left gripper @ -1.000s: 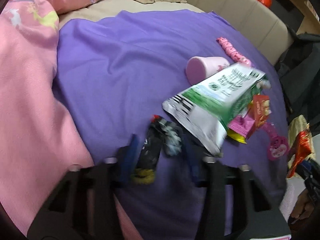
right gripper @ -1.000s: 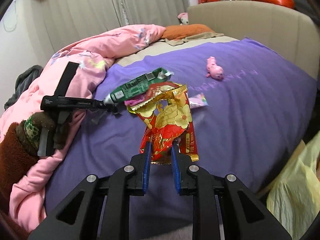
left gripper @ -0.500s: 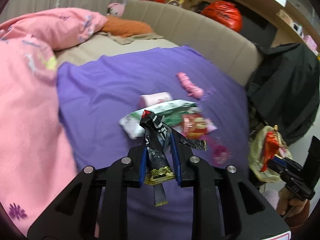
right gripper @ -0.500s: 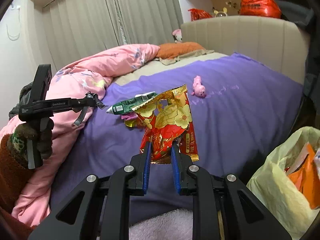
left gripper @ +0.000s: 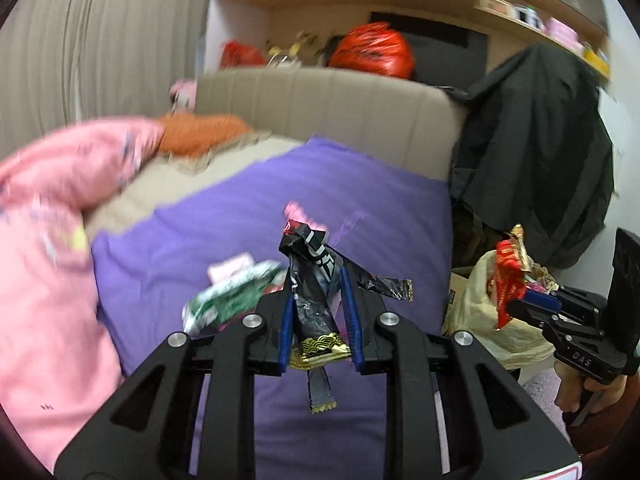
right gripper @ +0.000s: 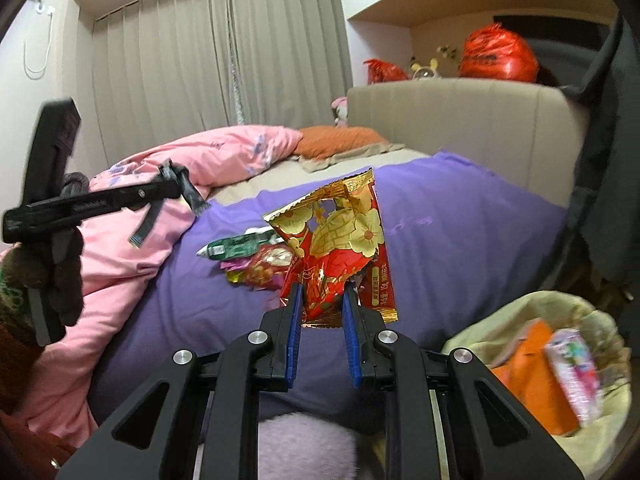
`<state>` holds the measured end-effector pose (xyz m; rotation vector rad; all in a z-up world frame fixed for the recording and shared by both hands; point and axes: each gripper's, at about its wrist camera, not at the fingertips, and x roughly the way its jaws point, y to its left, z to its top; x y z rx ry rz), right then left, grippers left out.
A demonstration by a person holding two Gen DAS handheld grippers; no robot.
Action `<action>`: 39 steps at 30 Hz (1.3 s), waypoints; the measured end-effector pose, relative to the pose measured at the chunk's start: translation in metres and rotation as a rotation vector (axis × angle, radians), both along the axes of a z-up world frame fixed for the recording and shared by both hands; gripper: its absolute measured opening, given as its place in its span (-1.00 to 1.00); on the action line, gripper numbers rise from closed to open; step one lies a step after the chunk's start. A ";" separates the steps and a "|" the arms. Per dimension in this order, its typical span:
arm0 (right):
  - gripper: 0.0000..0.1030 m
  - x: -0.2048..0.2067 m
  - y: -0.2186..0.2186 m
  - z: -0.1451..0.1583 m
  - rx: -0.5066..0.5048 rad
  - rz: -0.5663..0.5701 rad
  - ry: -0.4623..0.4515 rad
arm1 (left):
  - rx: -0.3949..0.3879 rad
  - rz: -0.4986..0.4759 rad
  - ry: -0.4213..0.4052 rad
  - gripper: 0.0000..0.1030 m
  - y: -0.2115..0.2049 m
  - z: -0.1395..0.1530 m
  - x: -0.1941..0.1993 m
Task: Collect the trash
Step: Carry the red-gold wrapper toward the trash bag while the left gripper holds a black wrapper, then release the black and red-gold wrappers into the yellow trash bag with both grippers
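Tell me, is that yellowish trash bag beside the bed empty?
No. The trash bag gapes open, with an orange packet and a pink carton inside it.

bed (right gripper: 460, 216): purple sheet over beige mattress, padded beige headboard | pink duvet (right gripper: 132, 248): bunched along the bed's left side | orange pillow (right gripper: 340, 140): at the head end | green wrapper (right gripper: 236, 245), pink-and-yellow wrappers (right gripper: 260, 270): loose mid-sheet, touching | small pink item (left gripper: 296, 214): farther toward the headboard, blurred
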<state>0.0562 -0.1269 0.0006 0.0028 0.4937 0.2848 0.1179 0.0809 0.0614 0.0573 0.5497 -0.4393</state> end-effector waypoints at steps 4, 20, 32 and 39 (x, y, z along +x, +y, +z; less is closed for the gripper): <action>-0.62 -0.015 -0.026 0.010 -0.002 -0.032 -0.033 | 0.030 -0.042 -0.039 -0.60 -0.037 0.017 -0.017; -0.62 -0.085 -0.157 0.018 -0.043 -0.248 -0.084 | -0.024 -0.289 0.025 -0.60 -0.189 0.009 -0.034; -0.62 -0.102 -0.239 -0.001 -0.023 -0.379 -0.008 | 0.104 -0.493 0.143 -0.60 -0.317 -0.068 -0.018; -0.62 -0.060 -0.240 -0.012 -0.085 -0.318 0.074 | 0.264 -0.527 0.287 -0.62 -0.369 -0.134 0.013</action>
